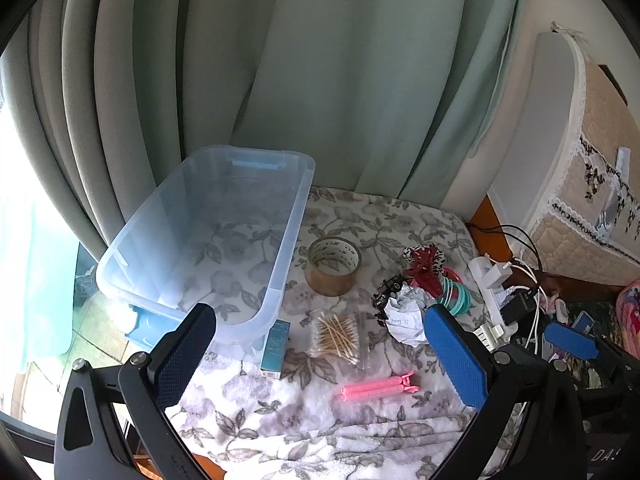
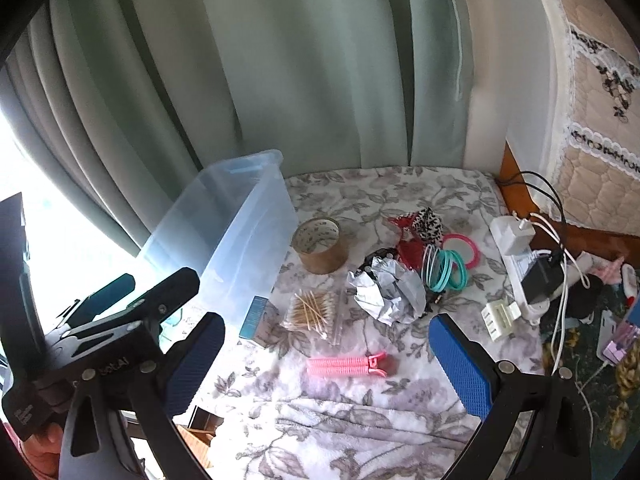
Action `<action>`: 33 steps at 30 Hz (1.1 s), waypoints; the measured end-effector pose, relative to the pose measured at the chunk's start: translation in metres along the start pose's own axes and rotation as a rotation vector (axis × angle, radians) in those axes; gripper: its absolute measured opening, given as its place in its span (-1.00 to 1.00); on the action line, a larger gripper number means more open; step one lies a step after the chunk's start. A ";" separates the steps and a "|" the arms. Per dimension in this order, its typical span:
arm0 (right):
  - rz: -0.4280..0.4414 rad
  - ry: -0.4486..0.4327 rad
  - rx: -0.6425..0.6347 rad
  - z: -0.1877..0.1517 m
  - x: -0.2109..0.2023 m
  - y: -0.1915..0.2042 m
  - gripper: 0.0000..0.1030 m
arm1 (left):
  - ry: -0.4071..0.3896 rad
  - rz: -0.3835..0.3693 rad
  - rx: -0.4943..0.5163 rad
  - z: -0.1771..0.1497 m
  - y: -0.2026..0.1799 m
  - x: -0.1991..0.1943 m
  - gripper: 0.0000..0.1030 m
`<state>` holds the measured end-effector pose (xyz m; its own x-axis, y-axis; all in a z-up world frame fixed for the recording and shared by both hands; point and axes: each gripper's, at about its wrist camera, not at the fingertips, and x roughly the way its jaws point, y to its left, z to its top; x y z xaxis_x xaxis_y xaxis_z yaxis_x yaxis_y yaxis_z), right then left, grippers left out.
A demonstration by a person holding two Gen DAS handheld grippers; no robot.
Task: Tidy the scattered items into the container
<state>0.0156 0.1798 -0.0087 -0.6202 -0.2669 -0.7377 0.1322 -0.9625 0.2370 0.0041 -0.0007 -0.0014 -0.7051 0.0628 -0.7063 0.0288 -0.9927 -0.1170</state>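
Curler [image 1: 378, 389]: pink, ridged, lies on the blanket [image 1: 304, 432] between both grippers' fingers, just ahead of them.
Long axis: runs left to right, across both grippers' reach.
Nearer: cannot tell.
Left gripper [image 1: 320, 354]: spread wide, empty.
Right gripper [image 2: 326, 360]: spread wide, empty.
Bin [image 1: 280, 248]: clear, empty, to the left of the clutter; swabs [image 1: 338, 338] and tape [image 1: 334, 266] lie beside it.

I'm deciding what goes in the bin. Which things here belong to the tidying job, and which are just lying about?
Part of the job:
clear plastic bin
tape roll
cotton swabs
pink hair roller clip
crumpled paper
teal hair rings
red hair claw
small blue box

Just lying about:
power strip with chargers
green curtain
floral blanket
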 end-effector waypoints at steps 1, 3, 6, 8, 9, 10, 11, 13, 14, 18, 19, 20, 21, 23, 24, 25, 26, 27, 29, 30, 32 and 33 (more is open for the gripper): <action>-0.001 0.000 -0.002 0.000 0.000 0.001 1.00 | 0.001 0.004 0.003 0.001 0.000 0.001 1.00; -0.002 0.002 -0.004 0.000 0.001 0.000 1.00 | 0.002 0.009 0.007 0.002 0.001 0.002 1.00; -0.002 0.002 -0.002 0.000 0.002 -0.002 1.00 | 0.003 0.004 0.006 0.002 0.001 0.002 1.00; -0.004 0.001 -0.002 0.000 0.002 -0.004 1.00 | 0.009 0.001 0.003 0.003 0.001 0.004 1.00; -0.005 0.002 -0.001 0.000 0.003 -0.005 1.00 | 0.014 0.001 0.003 0.004 0.000 0.005 1.00; -0.006 0.002 0.001 0.001 0.003 -0.005 1.00 | 0.016 0.003 0.005 0.004 -0.001 0.006 1.00; -0.008 0.002 0.003 0.001 0.004 -0.006 1.00 | 0.017 0.006 0.008 0.004 -0.002 0.007 1.00; -0.011 0.003 0.007 0.000 0.005 -0.007 1.00 | 0.020 0.009 0.011 0.004 -0.003 0.009 1.00; -0.012 0.004 0.009 -0.001 0.006 -0.007 1.00 | 0.023 0.007 0.011 0.004 -0.003 0.010 1.00; -0.012 0.011 0.017 0.000 0.010 -0.010 1.00 | 0.040 -0.002 0.009 0.003 -0.004 0.017 1.00; -0.013 0.013 0.018 0.000 0.011 -0.011 1.00 | 0.044 -0.002 0.011 0.003 -0.005 0.018 1.00; -0.015 0.017 0.019 0.000 0.012 -0.012 1.00 | 0.047 -0.002 0.012 0.002 -0.005 0.020 1.00; -0.015 0.022 0.021 0.000 0.014 -0.013 1.00 | 0.051 -0.001 0.014 0.002 -0.006 0.022 1.00; -0.012 0.033 0.027 -0.001 0.017 -0.015 1.00 | 0.055 0.001 0.014 0.002 -0.007 0.024 1.00; -0.008 0.037 0.032 -0.001 0.018 -0.016 1.00 | 0.055 0.003 0.013 0.001 -0.007 0.025 1.00; -0.004 0.039 0.036 -0.001 0.019 -0.017 1.00 | 0.053 0.004 0.013 0.001 -0.007 0.025 1.00; -0.001 0.041 0.039 -0.002 0.020 -0.018 1.00 | 0.053 0.005 0.014 0.001 -0.008 0.026 1.00; 0.001 0.041 0.041 -0.002 0.021 -0.019 1.00 | 0.053 0.006 0.017 0.001 -0.008 0.026 1.00; 0.004 0.042 0.046 -0.003 0.022 -0.021 1.00 | 0.049 0.008 0.022 0.001 -0.010 0.027 1.00; 0.007 0.044 0.050 -0.003 0.023 -0.022 1.00 | 0.048 0.010 0.025 0.000 -0.011 0.028 1.00; 0.014 0.050 0.063 -0.005 0.025 -0.026 1.00 | 0.052 0.010 0.029 0.000 -0.014 0.031 1.00; 0.015 0.053 0.070 -0.005 0.026 -0.028 1.00 | 0.053 0.007 0.030 -0.001 -0.015 0.032 1.00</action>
<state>0.0002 0.1999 -0.0376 -0.5767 -0.2857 -0.7654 0.0857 -0.9529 0.2910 -0.0178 0.0161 -0.0226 -0.6663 0.0604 -0.7432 0.0115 -0.9958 -0.0912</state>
